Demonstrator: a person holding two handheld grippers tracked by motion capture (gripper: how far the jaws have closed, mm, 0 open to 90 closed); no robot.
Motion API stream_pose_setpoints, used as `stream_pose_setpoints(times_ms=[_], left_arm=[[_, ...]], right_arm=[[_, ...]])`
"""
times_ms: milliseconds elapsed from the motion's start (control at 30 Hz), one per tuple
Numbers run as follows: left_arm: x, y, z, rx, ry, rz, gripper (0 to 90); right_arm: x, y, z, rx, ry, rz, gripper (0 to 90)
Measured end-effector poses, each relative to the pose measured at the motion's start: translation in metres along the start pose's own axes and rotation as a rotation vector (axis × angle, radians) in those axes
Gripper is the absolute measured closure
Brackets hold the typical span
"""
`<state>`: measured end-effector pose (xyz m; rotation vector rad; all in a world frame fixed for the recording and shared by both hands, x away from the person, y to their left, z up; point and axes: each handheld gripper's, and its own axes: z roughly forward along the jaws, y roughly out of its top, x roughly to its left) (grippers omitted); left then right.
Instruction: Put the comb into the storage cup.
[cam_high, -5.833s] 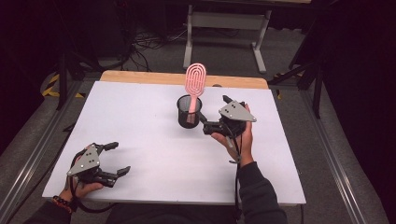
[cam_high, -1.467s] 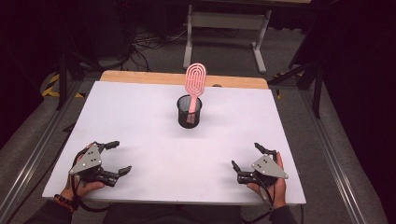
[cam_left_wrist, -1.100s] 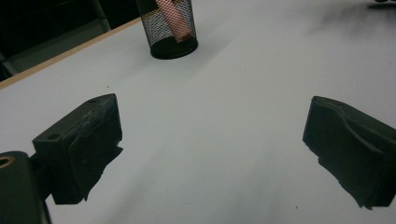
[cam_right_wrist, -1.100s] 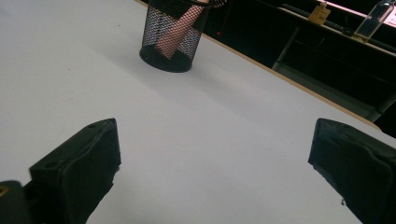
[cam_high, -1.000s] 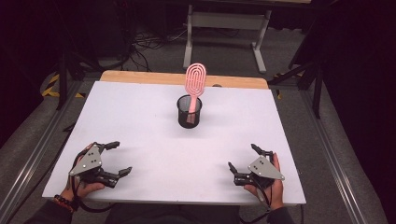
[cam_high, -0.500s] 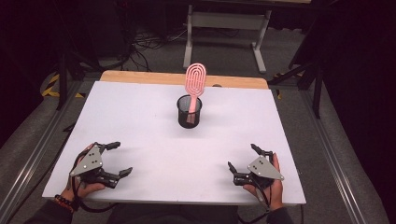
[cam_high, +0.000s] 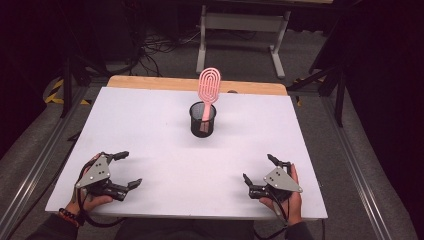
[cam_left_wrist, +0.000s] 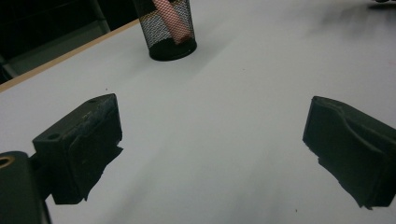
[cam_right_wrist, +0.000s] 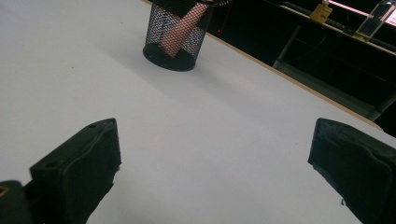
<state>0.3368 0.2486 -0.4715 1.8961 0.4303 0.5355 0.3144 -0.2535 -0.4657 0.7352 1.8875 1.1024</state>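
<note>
- Near the worktop's (cam_high: 150, 130) near-left corner, my left gripper (cam_high: 123, 169) rests with its jaws spread wide, holding nothing.
- Near the near-right corner, my right gripper (cam_high: 259, 170) lies the same way, jaws wide and empty.
- Toward the far edge, midway across, a black mesh cup (cam_high: 202, 120) stands upright, well apart from both grippers.
- A pink hairbrush (cam_high: 208, 89) stands in it, handle down, head above the rim.

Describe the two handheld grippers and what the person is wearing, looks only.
Both grippers, left gripper and right gripper, are black with two blocky jaws, a grey three-cornered plate on top and a black cable trailing back. The left hand has a dark beaded wristband with an orange band beside it. Dark sleeves start at both forearms.
</note>
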Motion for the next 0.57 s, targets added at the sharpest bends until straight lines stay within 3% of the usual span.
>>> stream_pose_setpoints(times_ms=[567], left_arm=[[0.0023, 0.0001, 0.0008, -0.002, 0.003, -0.005, 5.0]], right_arm=[[-0.0006, -0.0001, 0.0006, 0.000, 0.006, 0.009, 2.8]])
